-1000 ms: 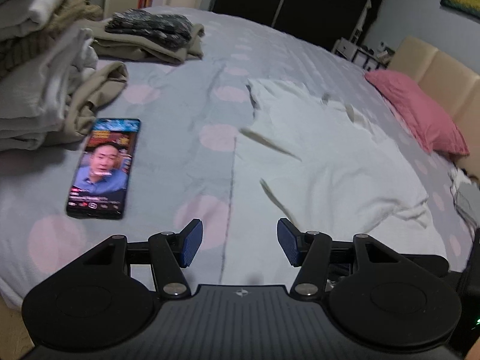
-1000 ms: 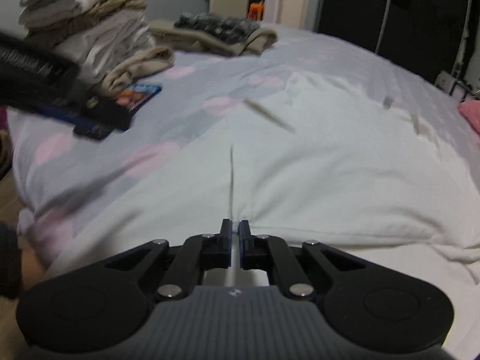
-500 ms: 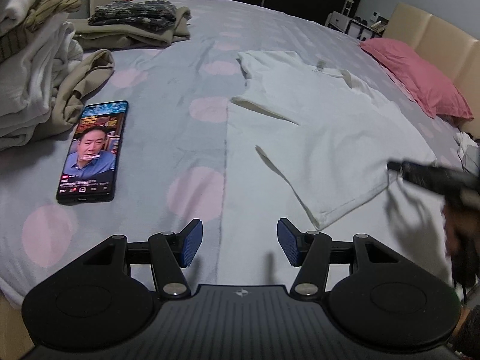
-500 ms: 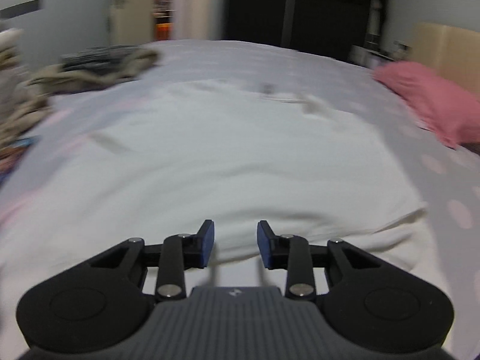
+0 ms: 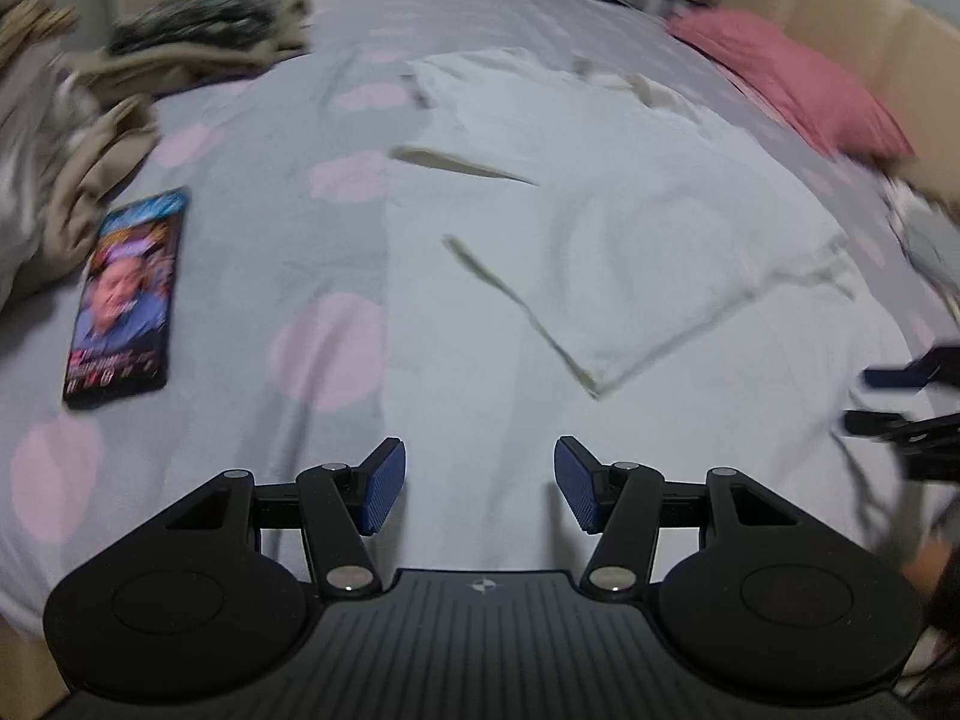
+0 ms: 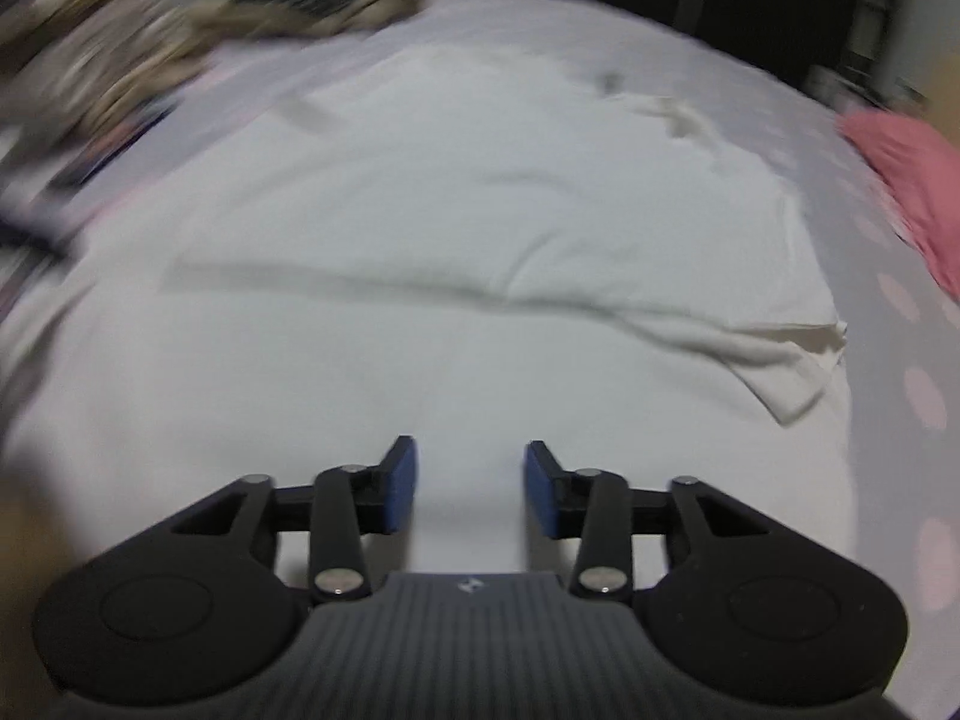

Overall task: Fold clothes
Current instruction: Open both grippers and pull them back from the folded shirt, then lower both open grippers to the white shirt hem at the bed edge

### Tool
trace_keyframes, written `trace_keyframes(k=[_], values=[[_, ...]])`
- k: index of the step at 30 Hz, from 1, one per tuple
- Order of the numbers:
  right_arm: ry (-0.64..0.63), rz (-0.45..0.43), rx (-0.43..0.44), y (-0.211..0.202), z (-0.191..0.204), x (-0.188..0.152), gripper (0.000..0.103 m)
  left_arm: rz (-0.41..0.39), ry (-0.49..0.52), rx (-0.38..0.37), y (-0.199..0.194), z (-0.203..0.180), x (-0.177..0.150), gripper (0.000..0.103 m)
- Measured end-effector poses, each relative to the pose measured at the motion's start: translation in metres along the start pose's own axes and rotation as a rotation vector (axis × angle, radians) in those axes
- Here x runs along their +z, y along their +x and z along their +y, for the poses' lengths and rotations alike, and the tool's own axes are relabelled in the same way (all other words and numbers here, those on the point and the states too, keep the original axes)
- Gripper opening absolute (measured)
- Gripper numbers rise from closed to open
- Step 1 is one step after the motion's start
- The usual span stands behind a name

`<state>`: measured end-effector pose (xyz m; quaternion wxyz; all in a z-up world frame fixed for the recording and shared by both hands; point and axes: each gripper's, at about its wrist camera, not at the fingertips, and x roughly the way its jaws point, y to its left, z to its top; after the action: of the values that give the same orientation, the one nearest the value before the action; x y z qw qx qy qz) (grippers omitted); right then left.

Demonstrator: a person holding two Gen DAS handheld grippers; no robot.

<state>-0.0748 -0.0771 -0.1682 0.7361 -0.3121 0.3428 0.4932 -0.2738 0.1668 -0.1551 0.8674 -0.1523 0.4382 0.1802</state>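
Right gripper (image 6: 469, 483): a second ago its jaws were pinched shut at the near hem of the white T-shirt (image 5: 600, 228); now they are opening, blue pads apart, nothing between them, only flat cloth beneath. It has swung off toward 3 o'clock; the left wrist view catches it at the right edge (image 5: 888, 396).

Left gripper (image 5: 480, 495): jaws stand about half open, as before, empty, above the shirt's near edge at 6 o'clock.

Shirt lies spread on the bed (image 5: 312, 138), centre to 1 o'clock in the left view. Its right side is now folded over the body, with a folded corner pointing toward 5 o'clock (image 5: 594, 387). Judgement: one side fold is set and released; the left side and the lengthwise fold are still to do.

Writing: phone (image 5: 123, 300) at 9 o'clock shows a video with captions, too blurred to read. No garment label is legible. Folded clothes (image 5: 204, 48) lie at 11 o'clock, pink pillow (image 5: 798, 90) at 2 o'clock.
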Motion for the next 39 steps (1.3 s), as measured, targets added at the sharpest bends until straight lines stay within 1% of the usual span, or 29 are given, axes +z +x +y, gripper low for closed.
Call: trace_keyframes(k=[1,3,4,5,6,8,10,13,14,16,18,20,24,30,39], values=[[-0.009,0.023,0.0,-0.015,-0.007,-0.004,0.056,0.003,0.037,0.006,-0.002,-0.005,0.002,0.054],[0.005,0.062,-0.006,-0.044,-0.022,-0.014,0.065,0.006,0.097,0.035,-0.007,-0.014,0.006,0.059],[0.026,0.074,-0.01,-0.056,-0.03,-0.022,0.067,0.014,0.105,0.039,-0.007,-0.017,0.007,0.065],[0.043,0.076,-0.016,-0.064,-0.036,-0.029,0.074,0.024,0.11,0.041,-0.008,-0.019,0.008,0.068],[0.057,0.072,-0.025,-0.07,-0.042,-0.037,0.077,0.043,0.095,0.031,-0.006,-0.018,0.007,0.068],[0.109,0.092,-0.065,-0.067,-0.052,-0.049,0.077,0.089,0.058,0.007,-0.003,-0.016,0.003,0.068],[0.175,0.108,-0.093,-0.059,-0.061,-0.06,0.077,0.114,0.062,0.005,-0.002,-0.015,-0.002,0.068],[0.238,0.143,-0.072,-0.04,-0.066,-0.073,0.077,0.119,0.095,0.076,0.006,-0.017,-0.015,0.068],[0.239,0.165,-0.074,-0.034,-0.065,-0.077,0.077,0.128,0.102,0.101,0.009,-0.018,-0.02,0.068],[0.237,0.194,-0.078,-0.025,-0.063,-0.084,0.077,0.14,0.096,0.105,0.014,-0.019,-0.028,0.068],[0.228,0.198,-0.083,-0.021,-0.059,-0.086,0.083,0.129,0.088,0.109,0.013,-0.02,-0.029,0.07],[0.227,0.205,-0.092,-0.017,-0.056,-0.083,0.087,0.136,0.086,0.103,0.014,-0.018,-0.026,0.073],[0.242,0.209,-0.102,-0.01,-0.054,-0.083,0.095,0.141,0.038,0.071,0.016,-0.01,-0.023,0.075],[0.263,0.198,-0.106,-0.009,-0.051,-0.083,0.098,0.132,0.043,0.077,0.019,-0.013,-0.025,0.078],[0.253,0.191,-0.104,-0.01,-0.051,-0.083,0.098,0.124,0.04,0.078,0.02,-0.014,-0.026,0.079]])
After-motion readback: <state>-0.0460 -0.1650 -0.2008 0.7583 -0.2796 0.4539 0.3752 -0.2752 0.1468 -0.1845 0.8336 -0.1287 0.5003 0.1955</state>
